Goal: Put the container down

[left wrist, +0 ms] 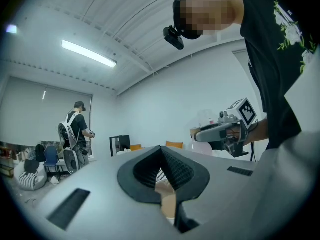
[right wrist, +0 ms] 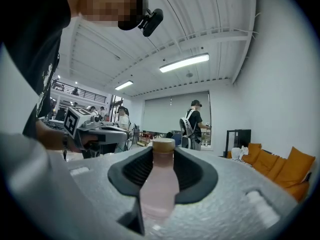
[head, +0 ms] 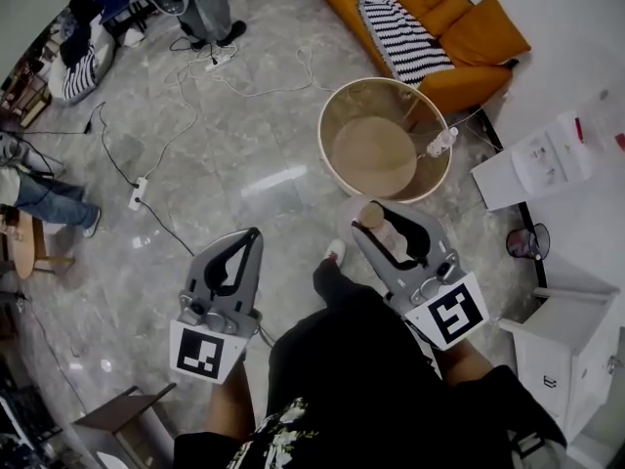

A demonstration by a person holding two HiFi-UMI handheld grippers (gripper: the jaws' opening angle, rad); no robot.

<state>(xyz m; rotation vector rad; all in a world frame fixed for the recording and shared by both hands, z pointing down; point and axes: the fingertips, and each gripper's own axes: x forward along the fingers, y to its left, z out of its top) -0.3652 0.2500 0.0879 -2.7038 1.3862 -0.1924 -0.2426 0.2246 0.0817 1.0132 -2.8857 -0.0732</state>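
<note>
My right gripper (head: 383,221) is shut on a pale pink bottle (head: 389,240) with a tan cap. In the right gripper view the bottle (right wrist: 159,184) stands upright between the dark pads (right wrist: 192,171), its cap above them. My left gripper (head: 254,233) is held level beside it, to the left. Its pads (left wrist: 175,166) meet at the tip with nothing between them. A large round beige tub (head: 344,106) stands on the floor just beyond the right gripper, with a clear plastic bottle (head: 441,143) at its rim. Each gripper shows in the other's view: the right gripper (left wrist: 199,134), the left gripper (right wrist: 120,132).
An orange sofa (head: 459,27) with a striped blanket stands beyond the tub. White cabinets (head: 552,159) line the right side, with a small dark fan (head: 527,242) on the floor. Cables and power strips (head: 138,193) cross the marble floor. A person with a backpack (right wrist: 192,124) stands further off.
</note>
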